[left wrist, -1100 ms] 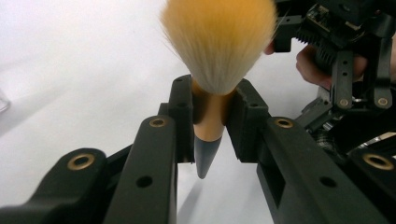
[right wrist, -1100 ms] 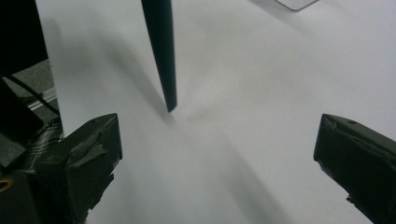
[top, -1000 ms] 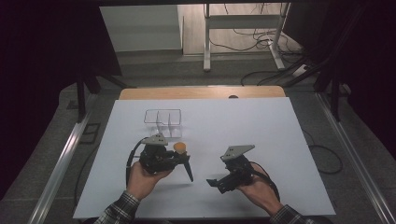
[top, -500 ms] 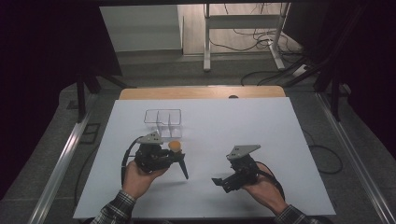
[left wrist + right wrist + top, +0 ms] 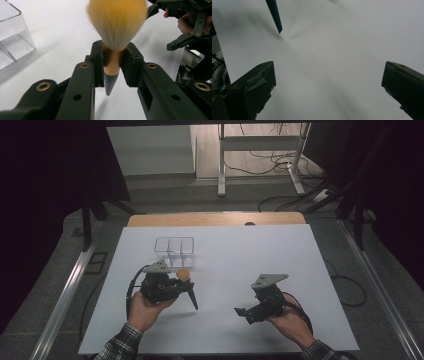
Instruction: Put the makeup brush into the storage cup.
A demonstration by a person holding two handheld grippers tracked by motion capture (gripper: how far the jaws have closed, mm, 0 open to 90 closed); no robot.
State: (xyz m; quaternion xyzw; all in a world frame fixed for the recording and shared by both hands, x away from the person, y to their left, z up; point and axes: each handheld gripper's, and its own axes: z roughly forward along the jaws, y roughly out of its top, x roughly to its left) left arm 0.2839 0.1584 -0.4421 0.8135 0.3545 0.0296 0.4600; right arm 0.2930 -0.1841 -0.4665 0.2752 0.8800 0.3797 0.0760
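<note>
A makeup brush (image 5: 116, 22) with orange-and-white bristles, a tan neck and a dark pointed handle stands between the jaws of my left gripper (image 5: 112, 53), which is shut on its neck. In the high view the brush (image 5: 183, 274) is at the table's left middle, bristles up and dark handle slanting down to the right, held by the left gripper (image 5: 172, 285). My right gripper (image 5: 242, 312) hovers low at the right front, its jaws wide apart and open with nothing between them (image 5: 328, 82). The brush's handle tip (image 5: 275, 15) shows at the upper left of the right gripper view.
A clear plastic box (image 5: 174, 251) with a divider stands just beyond the left gripper, also seen as the clear box (image 5: 12, 37) at the left gripper view's left edge. The white table top (image 5: 260, 255) ends in a wooden strip at the back. Cables lie on the floor around.
The left hand with the brush has drifted slightly left and the right hand slightly right. The hold on the brush is the same.
</note>
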